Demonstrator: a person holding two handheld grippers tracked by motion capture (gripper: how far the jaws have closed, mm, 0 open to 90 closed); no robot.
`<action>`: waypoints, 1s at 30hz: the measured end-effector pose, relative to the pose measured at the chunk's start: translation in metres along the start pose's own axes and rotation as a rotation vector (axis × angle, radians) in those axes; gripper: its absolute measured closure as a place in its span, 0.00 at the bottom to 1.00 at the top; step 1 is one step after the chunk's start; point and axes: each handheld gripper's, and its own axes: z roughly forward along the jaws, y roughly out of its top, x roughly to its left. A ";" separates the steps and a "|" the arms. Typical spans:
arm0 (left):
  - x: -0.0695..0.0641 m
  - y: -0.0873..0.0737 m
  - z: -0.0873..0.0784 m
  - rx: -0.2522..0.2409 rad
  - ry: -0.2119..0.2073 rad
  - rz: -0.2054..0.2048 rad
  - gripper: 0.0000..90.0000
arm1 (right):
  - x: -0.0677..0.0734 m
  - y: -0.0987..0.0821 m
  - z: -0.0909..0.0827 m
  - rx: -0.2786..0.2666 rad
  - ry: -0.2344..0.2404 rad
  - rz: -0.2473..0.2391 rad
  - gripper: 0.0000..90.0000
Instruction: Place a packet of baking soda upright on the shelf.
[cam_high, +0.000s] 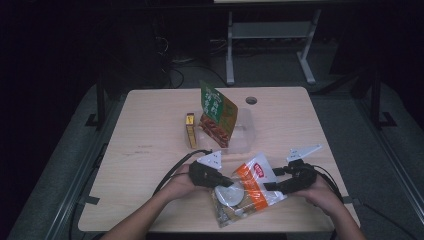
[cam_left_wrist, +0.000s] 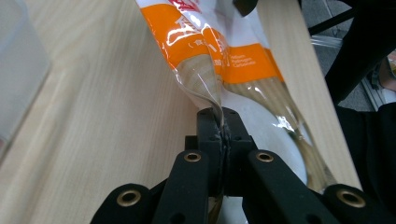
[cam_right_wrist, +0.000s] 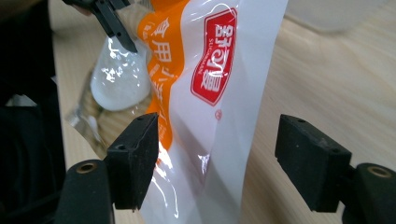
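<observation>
Clearly, left fingers (cam_left_wrist: 219, 128) pinch the orange-and-white clear bag (cam_high: 250, 187); right fingers (cam_right_wrist: 233, 158) stand spread.

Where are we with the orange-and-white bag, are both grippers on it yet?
Partly. Done: the left gripper is shut on a fold of the bag's clear film. In hand: the right gripper is open, its jaws straddling the bag's white end without pressing it. Left: closing the right gripper, then whatever follows; the clear container behind looks like a possible destination, but that's a guess.
</observation>
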 end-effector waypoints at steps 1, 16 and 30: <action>-0.001 0.001 -0.003 -0.002 0.007 0.011 0.98 | 0.000 0.001 0.000 -0.013 0.011 -0.003 0.34; -0.007 0.006 -0.019 -0.063 0.026 0.030 0.99 | 0.009 0.015 0.005 -0.069 0.115 -0.039 0.60; -0.004 0.004 -0.024 -0.078 0.026 0.011 0.99 | 0.016 0.022 0.001 -0.098 0.116 -0.120 1.00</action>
